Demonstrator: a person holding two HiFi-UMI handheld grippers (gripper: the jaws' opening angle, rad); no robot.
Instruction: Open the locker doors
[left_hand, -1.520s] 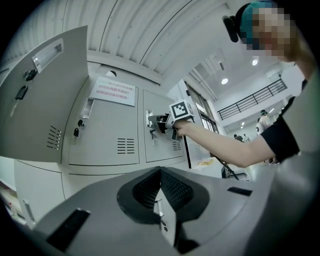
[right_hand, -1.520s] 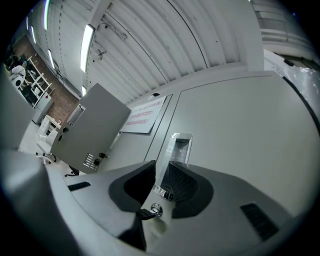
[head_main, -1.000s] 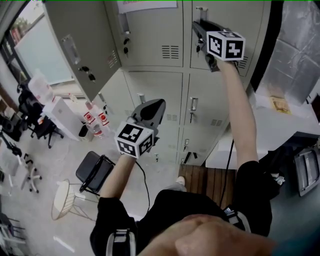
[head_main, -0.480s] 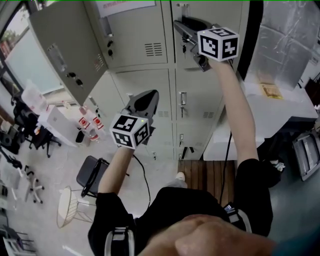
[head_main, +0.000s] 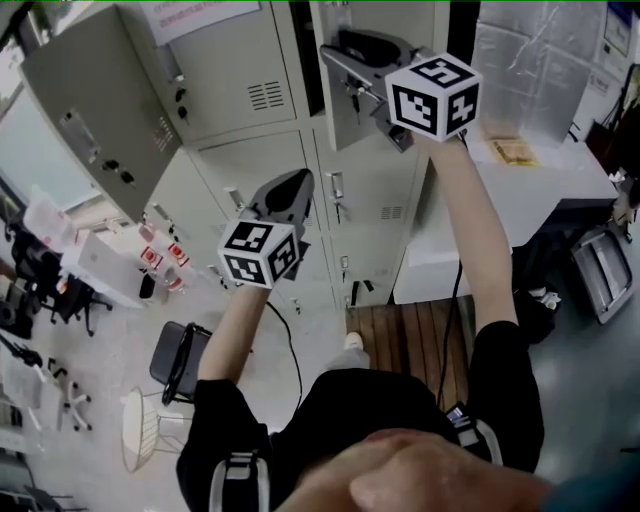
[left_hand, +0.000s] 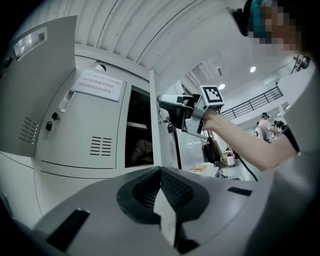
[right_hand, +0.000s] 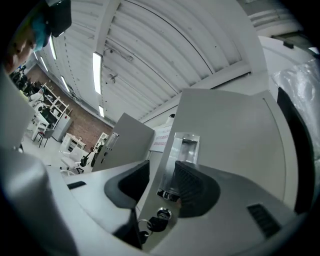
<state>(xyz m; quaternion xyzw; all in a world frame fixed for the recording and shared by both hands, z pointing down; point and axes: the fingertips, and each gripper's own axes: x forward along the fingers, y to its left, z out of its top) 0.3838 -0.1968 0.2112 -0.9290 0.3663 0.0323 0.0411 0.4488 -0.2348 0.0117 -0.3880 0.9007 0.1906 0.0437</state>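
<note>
Between right gripper (right_hand: 161, 169) jaws: free edge of upper locker door (right_hand: 227, 135), ajar; jaws have just been opening, now wide, pads clear of it.
Left gripper (left_hand: 160, 171): jaws together, empty; door ahead of them, well apart.
Door handling: likely stiff, light sheet steel; paint slippery.
Hold point: recessed handle (right_hand: 183, 148), just ahead of right fingertips, above key (right_hand: 159, 218).

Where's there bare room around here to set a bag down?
The white table right of the lockers is mostly bare beside the yellow packet. The wooden platform at the feet is free. The floor at left is crowded: chair, bottles.
</note>
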